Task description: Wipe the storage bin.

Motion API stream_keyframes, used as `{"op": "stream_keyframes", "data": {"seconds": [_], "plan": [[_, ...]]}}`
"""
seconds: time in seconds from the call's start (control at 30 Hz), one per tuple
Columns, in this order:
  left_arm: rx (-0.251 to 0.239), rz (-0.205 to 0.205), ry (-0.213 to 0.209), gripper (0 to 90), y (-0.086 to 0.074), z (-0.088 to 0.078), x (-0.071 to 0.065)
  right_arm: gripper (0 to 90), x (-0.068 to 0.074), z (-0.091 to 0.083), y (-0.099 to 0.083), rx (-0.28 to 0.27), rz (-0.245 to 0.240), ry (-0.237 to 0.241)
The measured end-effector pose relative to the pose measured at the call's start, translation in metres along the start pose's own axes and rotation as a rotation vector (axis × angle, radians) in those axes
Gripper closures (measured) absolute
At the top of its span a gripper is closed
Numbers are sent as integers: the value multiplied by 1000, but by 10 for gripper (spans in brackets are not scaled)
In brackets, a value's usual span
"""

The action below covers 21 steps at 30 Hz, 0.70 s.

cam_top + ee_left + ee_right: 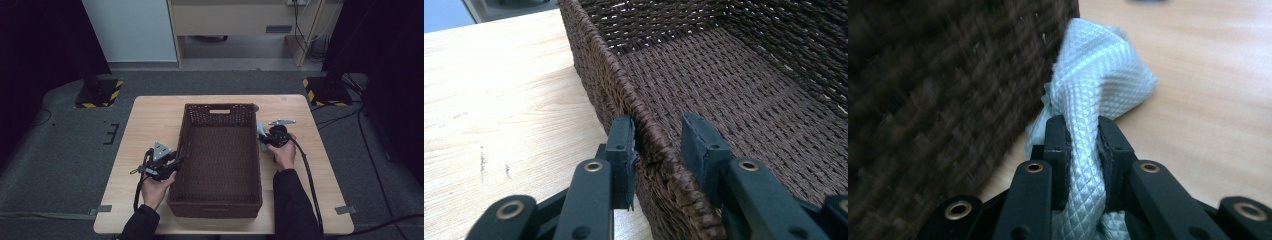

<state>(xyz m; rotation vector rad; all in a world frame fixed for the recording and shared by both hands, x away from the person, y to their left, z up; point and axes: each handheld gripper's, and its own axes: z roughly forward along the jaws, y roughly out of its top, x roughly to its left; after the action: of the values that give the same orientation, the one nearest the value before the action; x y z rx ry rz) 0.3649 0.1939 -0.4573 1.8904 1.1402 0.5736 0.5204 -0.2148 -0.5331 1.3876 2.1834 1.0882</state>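
On the pale worktop (150,120), my right tool (1082,145) is clamped on the white cloth (1098,75), the basket (938,100) touching its left, while my left tool (656,145) straddles the rim, jaws apart.

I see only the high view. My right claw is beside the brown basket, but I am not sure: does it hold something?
Observer: Yes. The right gripper view shows the right claw shut on a white cloth with a fine diamond weave.
Operator: Is it already inside?
Observer: No. The cloth is bunched outside, against the outer wall of the basket.
Operator: And my other hand?
Observer: In the left gripper view, the left claw straddles the basket's rim. One jaw sits against the outside of the wall and the other is inside with a gap, so nothing is clamped.
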Motion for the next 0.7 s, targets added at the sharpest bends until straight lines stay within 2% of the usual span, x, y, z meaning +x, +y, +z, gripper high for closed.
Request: {"op": "stream_keyframes", "data": {"seconds": [0.07, 0.13, 0.2, 0.33, 0.4, 0.47, 0.53, 0.63, 0.7], "plan": [[0, -1, 0, 660, 0, 0, 0, 782, -1, -2, -3, -18, 27, 26], [0, -1, 0, 660, 0, 0, 0, 781, 0, -7, 1, -28, 15, 34], [-1, -2, 0, 660, 0, 0, 0, 782, 0, -18, 8, -103, 32, 60], [-1, -4, -1, 660, 0, 0, 0, 782, 4, -44, 31, -270, 23, 104], [-1, -6, -1, 660, 0, 0, 0, 782, 7, -52, 39, -303, 11, 115], [-1, -5, -1, 660, 0, 0, 0, 782, 9, -52, 41, -280, -9, 104], [-1, -5, -1, 660, 0, 0, 0, 782, 9, -47, 37, -231, -25, 81], [-1, -7, -3, 659, 0, 0, 0, 782, 6, -34, 23, -137, -15, 55], [-1, -6, -3, 658, 0, 0, 0, 782, 4, -23, 12, -65, -30, 36]]}}
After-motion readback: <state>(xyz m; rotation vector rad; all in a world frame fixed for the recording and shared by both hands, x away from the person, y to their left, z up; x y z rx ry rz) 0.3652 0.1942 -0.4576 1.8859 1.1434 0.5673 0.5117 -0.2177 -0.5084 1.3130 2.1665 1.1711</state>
